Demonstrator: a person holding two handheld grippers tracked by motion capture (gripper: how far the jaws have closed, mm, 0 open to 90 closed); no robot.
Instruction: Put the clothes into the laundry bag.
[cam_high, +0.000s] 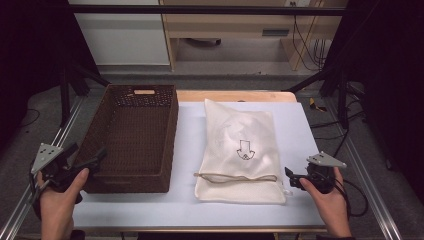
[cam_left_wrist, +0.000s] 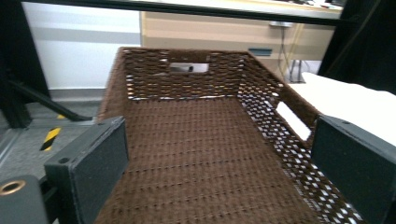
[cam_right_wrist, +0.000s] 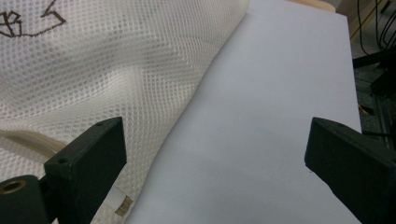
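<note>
Hovering at the lower right of the high view, the right gripper (cam_high: 292, 179) had its jaws spread wide and held nothing, its tips just beside the lower right corner of the mesh bag (cam_high: 241, 150). In the right gripper view the right gripper (cam_right_wrist: 215, 172) framed bare white table cover (cam_right_wrist: 280, 116) between its jaws, with the bag's (cam_right_wrist: 102, 79) netted edge running under the left jaw and a bit of its drawstring (cam_right_wrist: 28, 140) at the lower left of the frame.

At the lower left of the high view the left gripper (cam_high: 87, 162) was likewise parted and empty, poised at the near left corner of the brown wicker basket (cam_high: 131, 185). The left gripper view looked along the left gripper (cam_left_wrist: 219, 163) into the basket (cam_left_wrist: 187, 79), which appeared to hold nothing, a handle slot showing at the upper middle of the frame.

The bag lay flat at the centre of the high view on the table cover (cam_high: 185, 150), just right of the basket, its drawstring (cam_high: 235, 176) across the near end and a small printed emblem (cam_high: 245, 149) at its middle.

My reading was that the work stood at its opening step: an approach to the bag, nothing yet grasped. The next move probably called for the right gripper to shift leftward over the bag's edge, pinch a fold of the thin mesh near the drawstring, and lift; limp fabric may sag, so a second pinch could help carry it to the basket.
</note>
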